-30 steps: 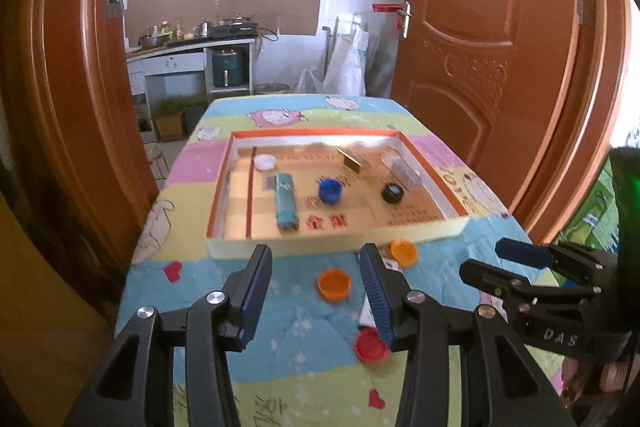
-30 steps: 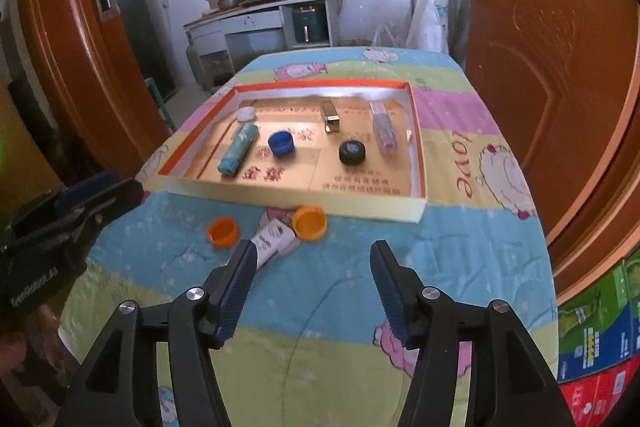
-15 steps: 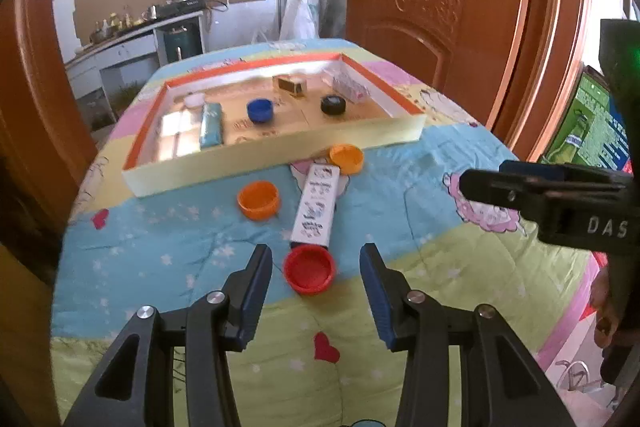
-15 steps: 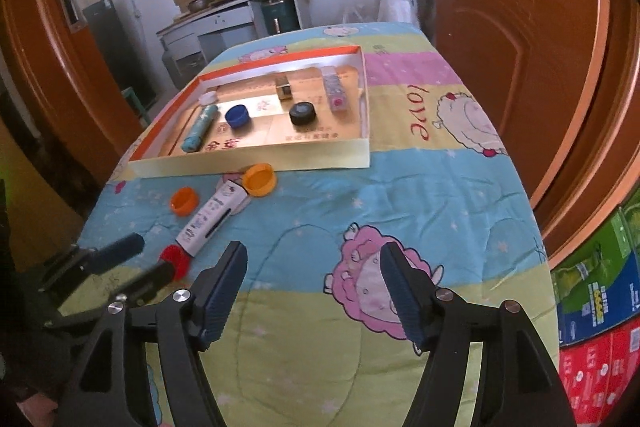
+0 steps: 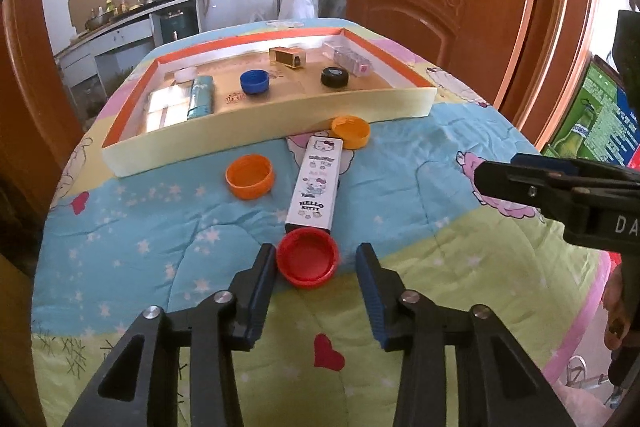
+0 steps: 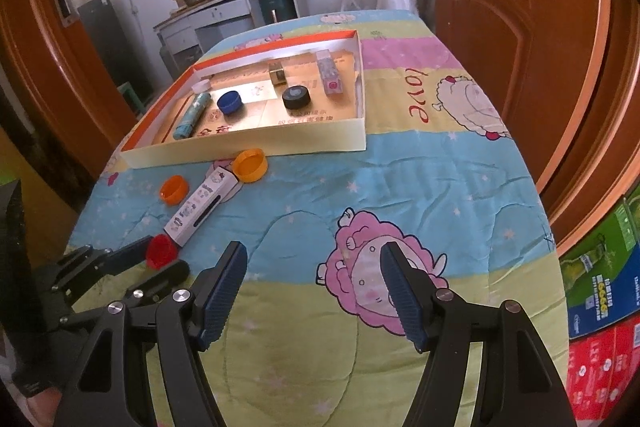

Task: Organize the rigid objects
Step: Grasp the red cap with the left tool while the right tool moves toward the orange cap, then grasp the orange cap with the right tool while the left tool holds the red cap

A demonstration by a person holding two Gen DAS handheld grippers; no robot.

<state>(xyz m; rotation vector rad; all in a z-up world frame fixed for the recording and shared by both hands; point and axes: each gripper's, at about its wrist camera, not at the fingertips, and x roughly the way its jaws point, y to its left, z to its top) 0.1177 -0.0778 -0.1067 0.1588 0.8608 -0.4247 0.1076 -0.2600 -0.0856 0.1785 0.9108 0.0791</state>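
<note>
The left tool [image 5: 316, 261] is closing around the red cap [image 5: 308, 262], not yet gripping. Next, lift it into the far tray [image 5: 264, 139]. The right tool [image 6: 312, 267] waits wide, empty.

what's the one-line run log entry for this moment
left gripper: jaws closing around red cap, not yet gripped | right gripper: open, empty | tray: unfilled by red cap

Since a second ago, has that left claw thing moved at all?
Yes. The left gripper has come down and back from the cardboard tray, and now straddles the red cap, its jaws closing without yet pressing it.
</note>
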